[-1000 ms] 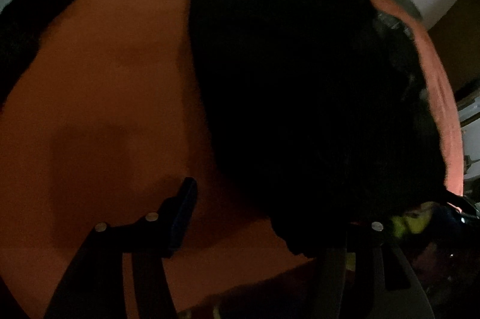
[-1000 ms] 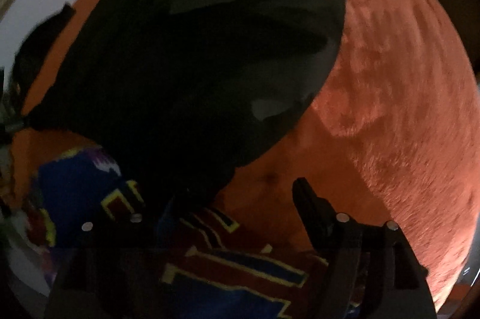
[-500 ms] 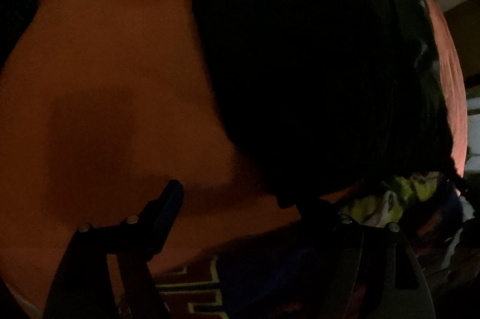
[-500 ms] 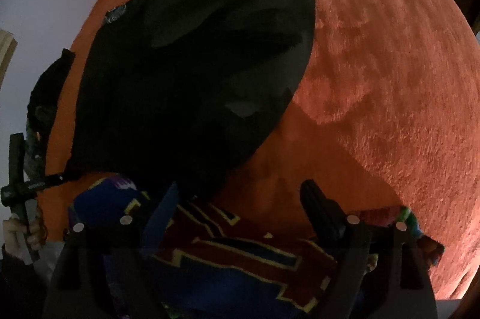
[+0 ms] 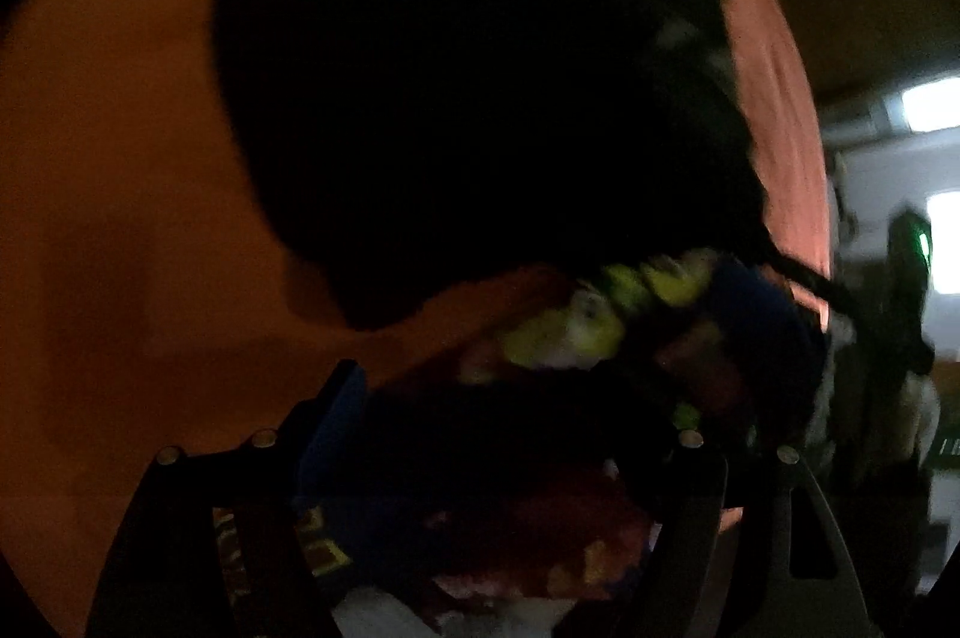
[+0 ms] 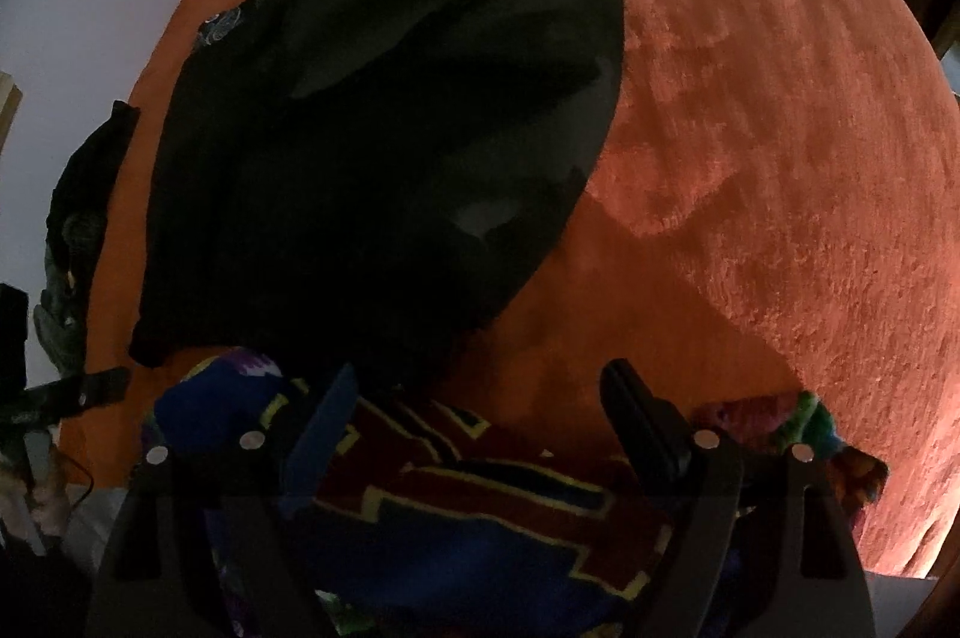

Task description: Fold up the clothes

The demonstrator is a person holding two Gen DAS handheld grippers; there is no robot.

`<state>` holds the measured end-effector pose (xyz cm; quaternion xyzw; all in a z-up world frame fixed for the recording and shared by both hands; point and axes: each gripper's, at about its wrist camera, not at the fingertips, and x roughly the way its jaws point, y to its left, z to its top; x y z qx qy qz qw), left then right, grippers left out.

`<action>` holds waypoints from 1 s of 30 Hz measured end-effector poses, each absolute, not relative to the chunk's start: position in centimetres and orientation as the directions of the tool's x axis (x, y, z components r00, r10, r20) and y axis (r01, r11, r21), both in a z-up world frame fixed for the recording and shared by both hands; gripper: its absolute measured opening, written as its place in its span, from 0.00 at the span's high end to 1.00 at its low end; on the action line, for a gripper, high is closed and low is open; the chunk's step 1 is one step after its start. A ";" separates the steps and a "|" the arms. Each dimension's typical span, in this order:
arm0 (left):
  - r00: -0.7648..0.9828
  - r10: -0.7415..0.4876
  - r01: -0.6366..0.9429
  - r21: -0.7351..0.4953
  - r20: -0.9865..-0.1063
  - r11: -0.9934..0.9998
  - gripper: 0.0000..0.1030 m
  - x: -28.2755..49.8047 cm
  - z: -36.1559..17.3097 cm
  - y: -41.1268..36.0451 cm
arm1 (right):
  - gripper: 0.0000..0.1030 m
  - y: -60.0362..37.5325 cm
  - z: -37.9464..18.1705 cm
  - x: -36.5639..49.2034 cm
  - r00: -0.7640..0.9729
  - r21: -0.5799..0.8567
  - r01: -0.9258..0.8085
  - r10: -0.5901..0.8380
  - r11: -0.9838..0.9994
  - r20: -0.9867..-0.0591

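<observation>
The black garment point(image 6: 384, 122) lay spread flat on the orange blanket point(image 6: 780, 158), filling the upper left and centre of the right wrist view and the upper centre of the left wrist view, where it read only as a dark mass point(image 5: 468, 98). A second ago both grippers sat at its near edge with narrower jaws; by this moment both had widened and let it go, and the cloth rested on its own. The right gripper point(image 6: 480, 398) hung at the bottom of its frame with jaws well apart and nothing pressed between the pads, the near hem of the garment just beyond them. The left gripper point(image 5: 510, 416) also stood wide and empty, and its view had swung toward the patterned blanket point(image 6: 480, 518) of blue, red and yellow bunched at the near edge, which had barely shown a second earlier. In the left wrist view that bunched cloth point(image 5: 540, 458) sat between the fingers, untouched. Judging by this, one fold or lay-down was finished and the hands were free for the next grasp.
</observation>
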<state>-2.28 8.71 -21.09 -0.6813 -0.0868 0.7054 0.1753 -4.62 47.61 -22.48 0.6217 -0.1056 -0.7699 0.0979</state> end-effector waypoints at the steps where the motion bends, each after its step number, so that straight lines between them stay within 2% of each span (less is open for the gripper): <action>1: -0.012 0.378 -0.162 -0.371 -0.926 -0.914 0.25 -2.4 -20.3 9.6 | 0.20 47.6 -22.4 -4.6 -0.210 0.286 0.016 -0.283 -0.958 -0.936; 4: -0.045 0.425 -0.226 -0.405 -0.904 -0.886 0.25 -2.2 -18.4 9.9 | 0.20 48.1 -21.9 -5.0 -0.219 0.323 -0.014 -0.312 -0.946 -0.924; 7: -0.138 0.468 -0.214 -0.435 -0.873 -0.875 0.25 -4.1 -16.6 11.7 | 0.20 48.6 -21.3 -5.4 -0.248 0.366 -0.053 -0.343 -0.929 -0.906; 10: -0.259 0.465 -0.123 -0.449 -0.846 -0.885 0.25 -3.1 -15.5 6.8 | 0.20 48.8 -20.7 -6.0 -0.289 0.404 -0.091 -0.364 -0.910 -0.885; 15: -0.324 0.386 0.170 -0.455 -0.864 -0.874 0.25 -5.5 -20.4 0.0 | 0.20 50.2 -20.5 -6.8 -0.308 0.454 -0.142 -0.396 -0.880 -0.865; 19: -0.337 0.383 0.296 -0.483 -0.860 -0.824 0.25 -6.6 -23.6 -2.2 | 0.20 50.4 -21.0 -8.0 -0.294 0.497 -0.181 -0.436 -0.848 -0.851; 23: -0.336 0.428 0.291 -0.525 -0.839 -0.800 0.25 -6.9 -24.9 -1.4 | 0.20 50.3 -21.5 -9.1 -0.292 0.547 -0.205 -0.482 -0.812 -0.826; 30: -0.414 0.391 0.280 -0.523 -0.822 -0.805 0.25 -7.2 -25.0 -1.4 | 0.20 49.3 -21.3 -10.8 -0.337 0.540 -0.141 -0.473 -0.830 -0.814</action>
